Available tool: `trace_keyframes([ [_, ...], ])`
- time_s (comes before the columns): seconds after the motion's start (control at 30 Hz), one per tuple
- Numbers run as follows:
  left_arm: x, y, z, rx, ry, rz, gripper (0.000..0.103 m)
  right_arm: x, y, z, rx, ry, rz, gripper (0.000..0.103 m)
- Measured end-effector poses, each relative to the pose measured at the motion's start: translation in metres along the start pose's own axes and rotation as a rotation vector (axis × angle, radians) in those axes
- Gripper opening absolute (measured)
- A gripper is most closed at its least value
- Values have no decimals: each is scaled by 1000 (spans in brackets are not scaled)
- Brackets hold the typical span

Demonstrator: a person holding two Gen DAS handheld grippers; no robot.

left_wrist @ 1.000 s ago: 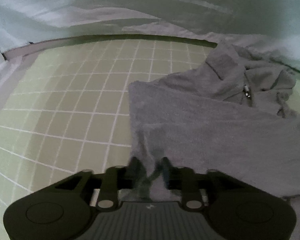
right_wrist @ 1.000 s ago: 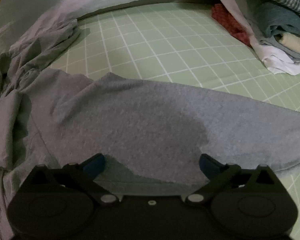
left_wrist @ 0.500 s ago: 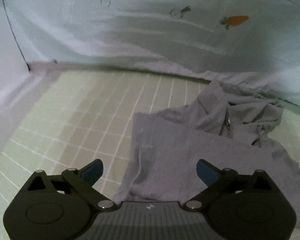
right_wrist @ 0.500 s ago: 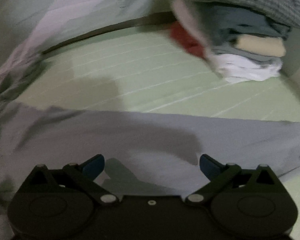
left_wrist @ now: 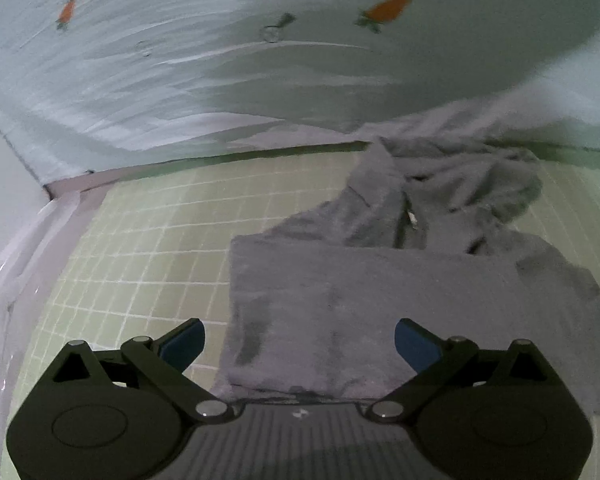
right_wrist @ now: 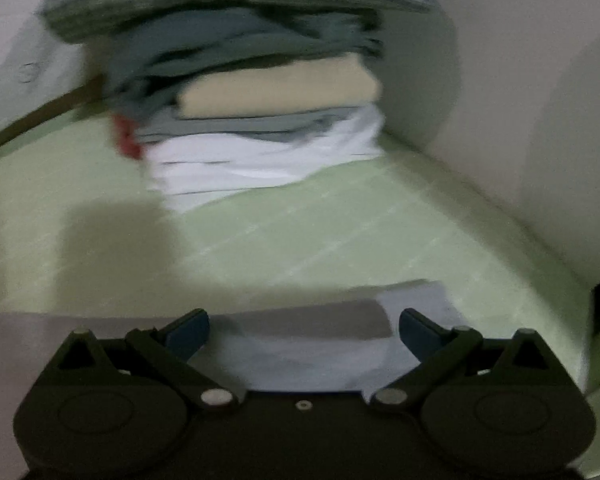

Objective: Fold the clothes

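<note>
**Green grid sheet and its load**

Surface: a bed or mattress covered by a pale green sheet (left_wrist: 148, 248) with a white grid pattern. Flat, mostly bare on the left side of the left wrist view. Its far edge meets a pale cover printed with small orange carrots (left_wrist: 388, 8).

On it, left wrist view: a grey zip-up garment (left_wrist: 380, 288). Lower part folded into a flat band with a straight left edge; collar and zipper end bunched toward the far edge.

On it, right wrist view, blurred: a stack of folded clothes (right_wrist: 260, 120) near the far corner, white at the bottom, cream and grey-blue layers above, possibly a checked piece on top. A grey fabric edge (right_wrist: 412, 300) lies in the foreground.
</note>
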State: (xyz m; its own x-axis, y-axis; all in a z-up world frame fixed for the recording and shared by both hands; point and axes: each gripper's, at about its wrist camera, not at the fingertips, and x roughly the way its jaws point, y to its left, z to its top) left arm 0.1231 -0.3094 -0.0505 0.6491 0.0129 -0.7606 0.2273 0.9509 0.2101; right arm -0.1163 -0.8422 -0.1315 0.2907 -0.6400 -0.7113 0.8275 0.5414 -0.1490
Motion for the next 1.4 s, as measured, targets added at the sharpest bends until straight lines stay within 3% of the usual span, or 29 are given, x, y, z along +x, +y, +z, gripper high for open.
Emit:
trace_keyframes([
  [0.13, 0, -8, -1, 30, 2, -1, 100, 7, -18, -5, -20, -28, -16, 103],
  [0.37, 1, -5, -2, 9, 13, -1, 100, 9, -42, -16, 150, -17, 46, 103],
  [0.47, 3, -2, -2, -8, 17, -3, 100, 5, -40, -21, 142, -29, 54, 100],
  [0.5, 4, 0, -2, -20, 19, -5, 100, 2, -38, -21, 142, -35, 56, 96],
  [0.53, 5, 2, -2, -32, 21, -7, 100, -2, -36, -21, 142, -40, 57, 75],
  [0.57, 6, 5, -2, -46, 23, -9, 100, -6, -30, -22, 125, -42, 50, 40],
  [0.63, 7, 10, -2, -60, 21, -6, 100, -15, -18, -24, 93, -45, 36, 15],
  [0.77, 5, 27, -6, -86, 3, -7, 100, -36, 10, -25, 35, -31, 39, 7],
  [0.93, 9, 60, -17, -182, 8, -47, 100, -84, 60, -18, 128, -70, 221, 6],
  [1.13, 23, 100, -31, -296, 78, -35, 100, -127, 160, -20, 140, 6, 503, 6],
  [1.4, 23, 140, -44, -410, 71, -29, 100, -190, 313, -37, -158, 54, 804, 6],
])
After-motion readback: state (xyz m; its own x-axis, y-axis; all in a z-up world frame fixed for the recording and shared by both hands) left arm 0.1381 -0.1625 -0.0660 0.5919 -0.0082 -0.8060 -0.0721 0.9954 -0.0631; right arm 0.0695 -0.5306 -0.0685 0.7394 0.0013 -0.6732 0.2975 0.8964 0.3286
